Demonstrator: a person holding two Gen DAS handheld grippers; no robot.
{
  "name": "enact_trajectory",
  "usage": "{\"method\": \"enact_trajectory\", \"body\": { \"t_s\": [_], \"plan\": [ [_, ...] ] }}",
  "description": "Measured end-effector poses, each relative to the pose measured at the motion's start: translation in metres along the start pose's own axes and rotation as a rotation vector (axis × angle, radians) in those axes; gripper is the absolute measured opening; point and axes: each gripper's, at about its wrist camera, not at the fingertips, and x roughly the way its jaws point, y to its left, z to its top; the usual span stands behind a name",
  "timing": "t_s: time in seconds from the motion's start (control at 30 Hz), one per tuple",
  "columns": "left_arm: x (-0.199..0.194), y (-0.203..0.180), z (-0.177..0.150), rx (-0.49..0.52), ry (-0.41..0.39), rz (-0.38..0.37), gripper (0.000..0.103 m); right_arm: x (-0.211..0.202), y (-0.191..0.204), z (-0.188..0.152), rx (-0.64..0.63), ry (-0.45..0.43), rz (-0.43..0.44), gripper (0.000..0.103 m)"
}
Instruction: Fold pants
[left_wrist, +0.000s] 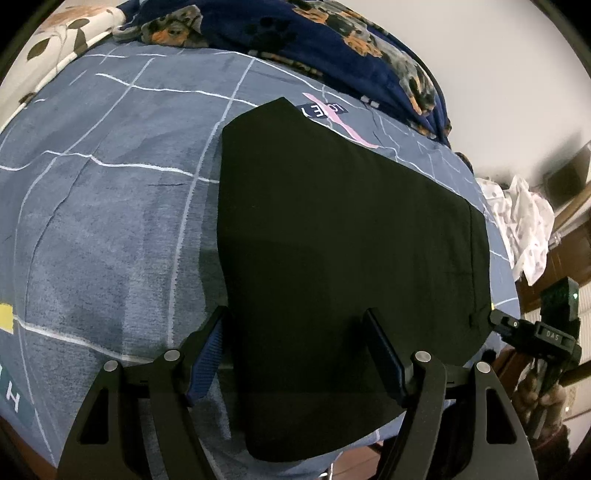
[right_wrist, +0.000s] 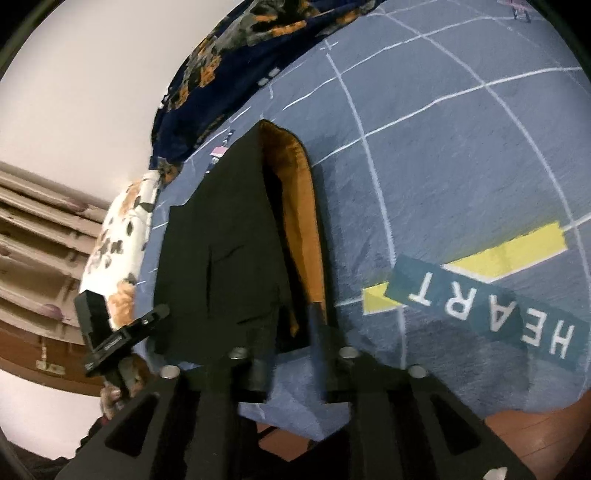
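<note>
My pants (left_wrist: 332, 240) are plain black outside with an orange lining (right_wrist: 299, 206). The bed (left_wrist: 110, 221) under them wears slate-blue with thin white grid lines, yellow and teal patches. A navy blanket (left_wrist: 332, 33) shows orange-grey animal prints.

**What the two wrist views leave unclear**

The black pants (left_wrist: 332, 258) cover part of the bed sheet (left_wrist: 110, 221), and their near hem runs behind the left hand-held gripper (left_wrist: 295, 354). In the right wrist view, motion blur smears the right hand-held gripper (right_wrist: 291, 332), so its grip on the cloth cannot be judged. The sheet's pink label (left_wrist: 325, 110) is half hidden.
</note>
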Motion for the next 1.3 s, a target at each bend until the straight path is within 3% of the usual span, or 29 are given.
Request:
{"method": "enact_trajectory", "body": {
  "t_s": [0.07, 0.13, 0.27, 0.37, 0.43, 0.53, 0.77, 0.9, 1.03, 1.13, 1.3],
  "plan": [
    [0.001, 0.001, 0.002, -0.002, 0.001, -0.002, 0.073, -0.001, -0.004, -0.001, 0.010, -0.015, -0.040, 0.057],
    [0.000, 0.001, 0.002, -0.001, -0.002, -0.005, 0.073, 0.002, -0.012, -0.002, 0.063, 0.002, 0.038, 0.057],
    [-0.001, -0.003, 0.004, 0.015, -0.007, -0.002, 0.073, 0.005, -0.011, -0.003, 0.059, 0.011, 0.073, 0.056],
    [-0.003, -0.008, 0.006, 0.021, -0.006, -0.001, 0.073, 0.008, -0.002, -0.004, 0.018, 0.022, 0.071, 0.037],
    [-0.006, -0.014, 0.009, 0.030, -0.012, -0.006, 0.073, 0.008, 0.004, -0.004, -0.016, 0.017, 0.041, 0.033],
    [-0.007, -0.031, 0.016, 0.077, -0.018, 0.003, 0.073, 0.007, -0.001, -0.001, 0.000, 0.010, 0.067, 0.021],
    [-0.001, -0.059, 0.029, 0.159, -0.038, 0.050, 0.078, 0.003, 0.017, 0.006, 0.006, -0.004, 0.240, 0.018],
    [-0.001, -0.043, 0.024, 0.117, -0.031, 0.047, 0.078, 0.011, 0.004, 0.005, 0.006, 0.018, 0.187, 0.017],
    [-0.003, -0.024, 0.017, 0.052, -0.023, 0.029, 0.078, 0.020, -0.018, 0.005, 0.077, 0.038, 0.214, 0.016],
    [-0.008, -0.017, 0.012, 0.034, -0.026, 0.013, 0.078, 0.019, -0.009, 0.008, 0.048, 0.033, 0.210, 0.016],
    [-0.016, -0.010, 0.009, 0.050, -0.060, 0.056, 0.078, 0.014, 0.007, 0.021, 0.012, 0.005, 0.275, 0.017]
  ]
}}
